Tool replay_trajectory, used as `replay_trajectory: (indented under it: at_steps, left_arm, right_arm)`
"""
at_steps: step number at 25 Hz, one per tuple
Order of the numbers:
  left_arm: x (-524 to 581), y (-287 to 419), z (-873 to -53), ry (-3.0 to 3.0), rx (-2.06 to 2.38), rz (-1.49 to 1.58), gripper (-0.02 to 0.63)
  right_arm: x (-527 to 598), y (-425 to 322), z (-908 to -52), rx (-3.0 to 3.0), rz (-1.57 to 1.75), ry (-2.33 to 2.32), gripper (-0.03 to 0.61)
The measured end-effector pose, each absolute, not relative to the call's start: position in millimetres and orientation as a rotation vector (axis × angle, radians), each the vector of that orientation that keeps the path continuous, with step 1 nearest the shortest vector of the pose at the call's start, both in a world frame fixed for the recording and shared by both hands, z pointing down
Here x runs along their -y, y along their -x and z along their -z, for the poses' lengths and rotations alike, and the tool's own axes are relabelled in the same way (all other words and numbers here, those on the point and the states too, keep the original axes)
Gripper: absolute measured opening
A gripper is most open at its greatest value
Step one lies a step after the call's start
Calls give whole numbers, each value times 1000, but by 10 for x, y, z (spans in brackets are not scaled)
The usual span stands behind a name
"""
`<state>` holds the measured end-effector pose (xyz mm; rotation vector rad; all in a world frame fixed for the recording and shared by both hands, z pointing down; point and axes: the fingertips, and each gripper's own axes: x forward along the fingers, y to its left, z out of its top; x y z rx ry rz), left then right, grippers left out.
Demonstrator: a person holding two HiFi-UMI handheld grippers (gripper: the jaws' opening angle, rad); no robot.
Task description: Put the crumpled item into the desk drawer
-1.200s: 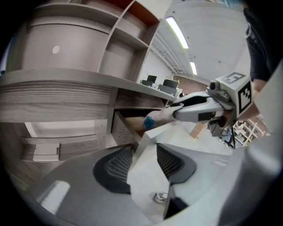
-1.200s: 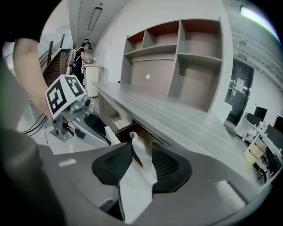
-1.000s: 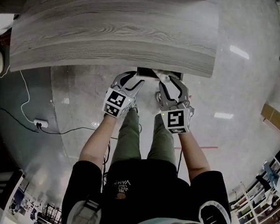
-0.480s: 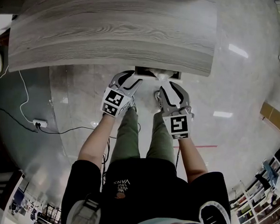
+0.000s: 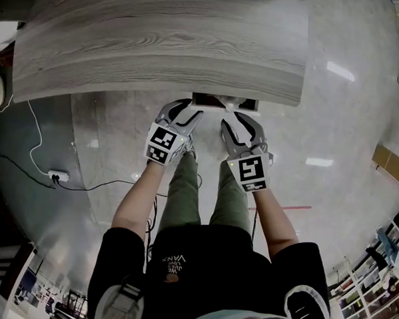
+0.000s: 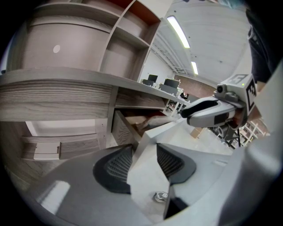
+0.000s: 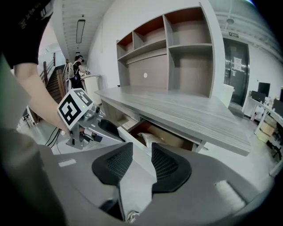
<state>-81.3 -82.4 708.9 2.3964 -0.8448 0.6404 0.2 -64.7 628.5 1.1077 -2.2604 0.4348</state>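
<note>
Head view: pale grey wood-grain desk top (image 5: 159, 40) fills the upper frame. Its white-fronted drawer (image 5: 224, 102) pokes out at centre, with left gripper (image 5: 191, 110) and right gripper (image 5: 236, 119) right at its front.

Left gripper view: jaws apart, gripping nothing. The crumpled whitish item (image 6: 155, 120) lies inside the drawer, mid-frame.

Right gripper view: jaws loose too, nothing between them.

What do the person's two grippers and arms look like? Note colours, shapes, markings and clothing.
Both the left gripper and the right gripper are pale grey shells with curved jaws and black ribbed pads. Each carries a cube printed with black-and-white square markers. The person wears a black short-sleeved T-shirt and olive trousers.
</note>
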Motion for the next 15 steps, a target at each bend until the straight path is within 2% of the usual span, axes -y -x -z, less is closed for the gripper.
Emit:
replay_trajectory:
  at_steps: [15]
  left_arm:
    - [842,820,-7091,-2398,840,-640,222]
  right_arm:
    - [798,-5,-6416,2232,-474,-1095,112]
